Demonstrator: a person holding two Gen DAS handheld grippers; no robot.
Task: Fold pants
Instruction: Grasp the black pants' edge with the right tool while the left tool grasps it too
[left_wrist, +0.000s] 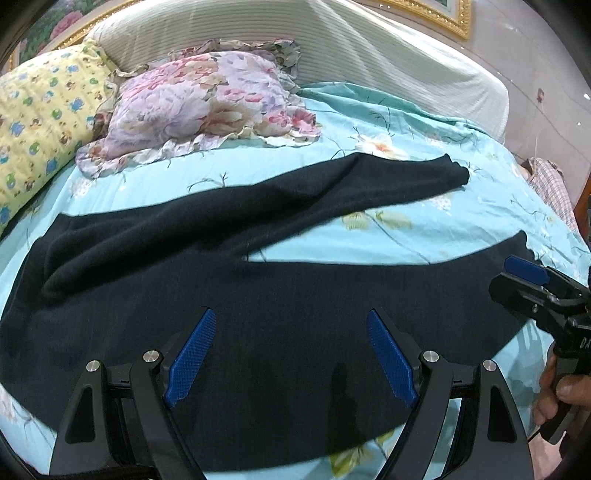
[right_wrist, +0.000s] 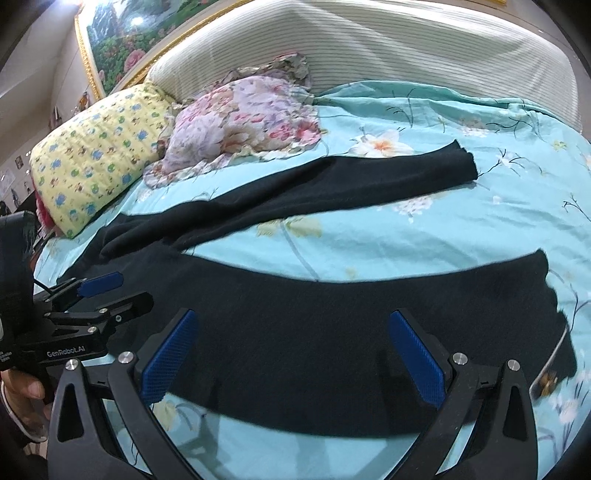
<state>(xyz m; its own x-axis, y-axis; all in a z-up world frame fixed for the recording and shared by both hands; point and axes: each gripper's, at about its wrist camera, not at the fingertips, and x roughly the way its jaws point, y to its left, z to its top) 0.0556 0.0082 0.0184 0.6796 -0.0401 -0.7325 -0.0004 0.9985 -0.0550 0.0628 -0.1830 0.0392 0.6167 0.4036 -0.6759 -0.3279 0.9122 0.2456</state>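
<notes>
Soft, floppy, light-looking dark pants (left_wrist: 258, 295) spread on the bed (left_wrist: 461, 218), best pinched at the near leg's edge, both grippers' fingers (left_wrist: 194, 354) wide, holding nothing.

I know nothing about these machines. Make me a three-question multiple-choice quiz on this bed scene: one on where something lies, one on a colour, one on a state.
1. Where do the pants lie?
A. on the bed sheet
B. on the yellow pillow
C. on the floor

2. What colour are the gripper pads?
A. red
B. blue
C. white

3. How are the pant legs?
A. stacked
B. rolled up
C. spread apart

Answers: 1 A, the pants lie flat on the sheet; 2 B, the pads are blue in both views; 3 C, sheet shows between the legs.
</notes>
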